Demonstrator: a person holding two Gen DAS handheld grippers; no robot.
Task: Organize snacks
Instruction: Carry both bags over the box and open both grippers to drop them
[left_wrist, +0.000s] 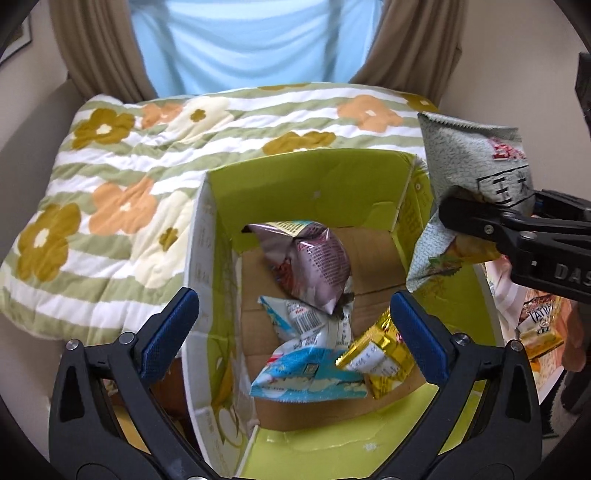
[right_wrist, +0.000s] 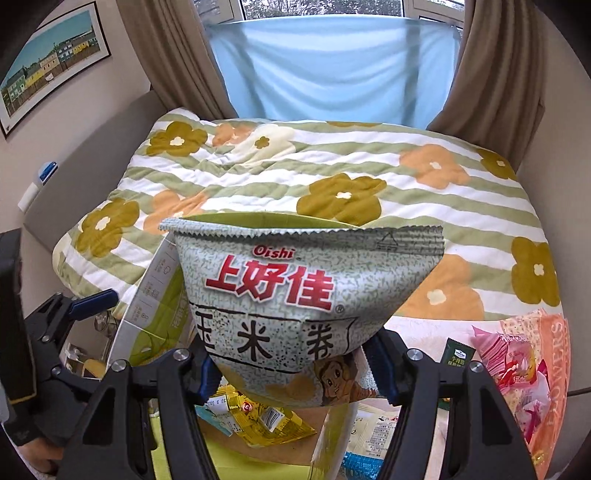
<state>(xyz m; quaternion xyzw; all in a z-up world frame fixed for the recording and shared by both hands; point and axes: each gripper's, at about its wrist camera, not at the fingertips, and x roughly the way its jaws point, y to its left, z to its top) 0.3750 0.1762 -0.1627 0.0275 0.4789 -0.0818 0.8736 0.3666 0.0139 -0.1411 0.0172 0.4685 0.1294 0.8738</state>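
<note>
A: Start close in. How do the two grippers stand?

B: The left gripper (left_wrist: 295, 332) hangs over the open box (left_wrist: 207, 258) with its jaws spread wide and nothing between them. The right gripper (right_wrist: 291, 363) has its jaws pressed on the lower half of the green corn-curl bag (right_wrist: 295, 295), which stands up puffy above them.

A: Where is that bag relative to the box?

B: At the box's right wall, near its far right corner, and above the rim, not yet inside. From the left wrist view the bag (left_wrist: 476, 177) sits just outside the opening.

A: What's already in there?

B: On the cardboard floor lie a blue packet (left_wrist: 306, 376) at the near side, a gold packet (left_wrist: 380, 354) beside it, a white packet (left_wrist: 314, 317) behind those and a purple bag (left_wrist: 310, 262) toward the far wall. More snacks (right_wrist: 517, 354) lie loose outside, to the right of the box. Beyond is the flowered quilt (left_wrist: 129, 155).

A: So how should the drop go?

B: I'd carry the bag left until it clears the right wall and hangs over the free floor at the far right corner, then lower it before releasing; it's light and air-filled, so a high release may leave it perched on the rim. Keep the left gripper out of its path.
</note>
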